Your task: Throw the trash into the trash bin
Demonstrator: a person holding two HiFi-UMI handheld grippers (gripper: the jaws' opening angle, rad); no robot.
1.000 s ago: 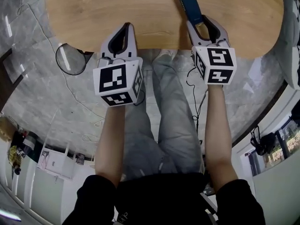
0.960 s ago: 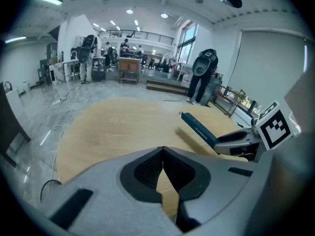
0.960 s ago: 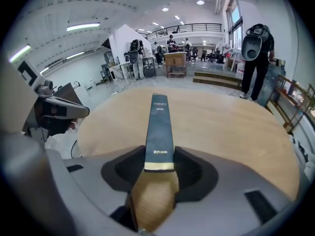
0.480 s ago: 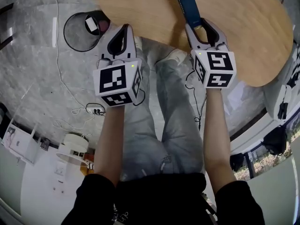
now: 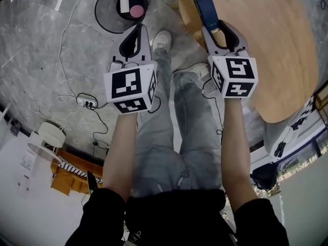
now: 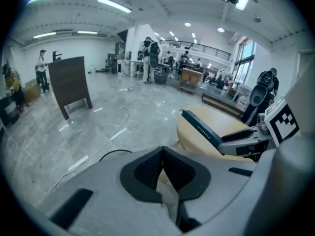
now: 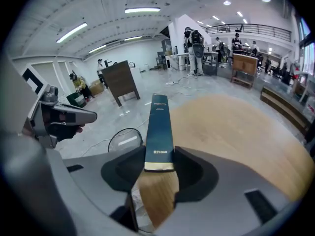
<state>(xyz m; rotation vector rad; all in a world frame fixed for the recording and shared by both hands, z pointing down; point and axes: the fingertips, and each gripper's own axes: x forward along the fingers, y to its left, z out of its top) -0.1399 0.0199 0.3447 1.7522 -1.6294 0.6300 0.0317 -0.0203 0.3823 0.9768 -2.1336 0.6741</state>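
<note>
In the right gripper (image 7: 158, 167), fingers (image 7: 192, 173) are gripping a slim blue box (image 7: 159, 127) by its end, likely light, stiff, slick; the left gripper (image 6: 163, 168) fingers (image 6: 148, 169) are resting closed, empty.

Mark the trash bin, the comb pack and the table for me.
trash bin (image 5: 108, 12): head view, dark inside of the bin, left of the white scrap.
dark blue comb pack (image 7: 159, 127): right gripper view, middle of the blue sleeve.
wooden table (image 5: 266, 45): head view, bare part of the top.
</note>
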